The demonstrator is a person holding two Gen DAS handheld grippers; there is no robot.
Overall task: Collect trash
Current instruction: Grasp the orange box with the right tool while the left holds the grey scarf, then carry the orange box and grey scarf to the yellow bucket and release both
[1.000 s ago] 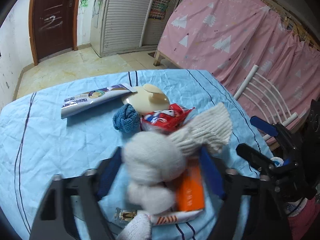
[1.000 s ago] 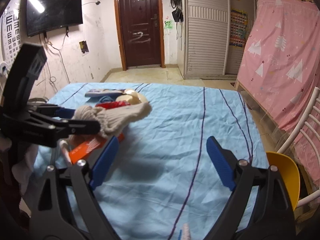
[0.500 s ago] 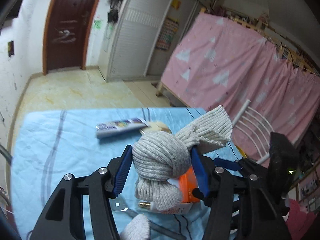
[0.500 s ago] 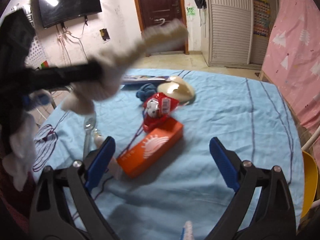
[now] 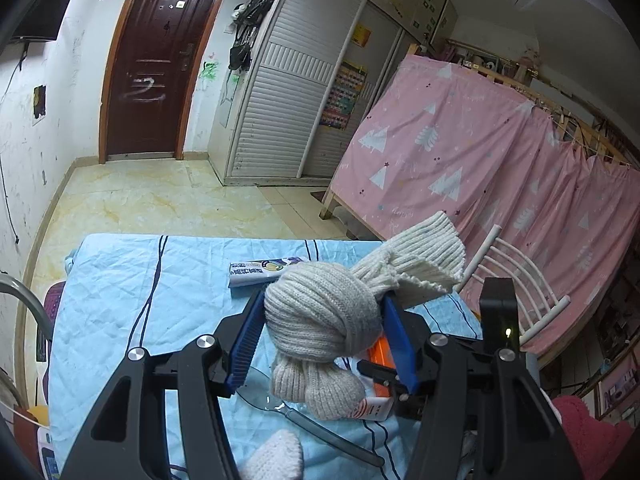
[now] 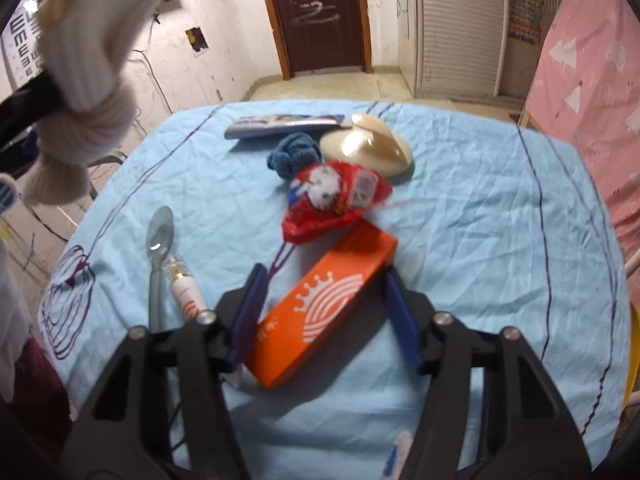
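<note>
Across the blue-sheeted table, low in frame, our right gripper has just been closing around the orange box, light, stiff card best pinched across its long sides, while our left gripper clamps the soft knotted sock.

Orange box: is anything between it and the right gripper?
Nothing visible does. The orange box lies between the right gripper's jaws, which have just been closing around it. The red wrapper lies at its far end, the small tube off to one side.
</note>
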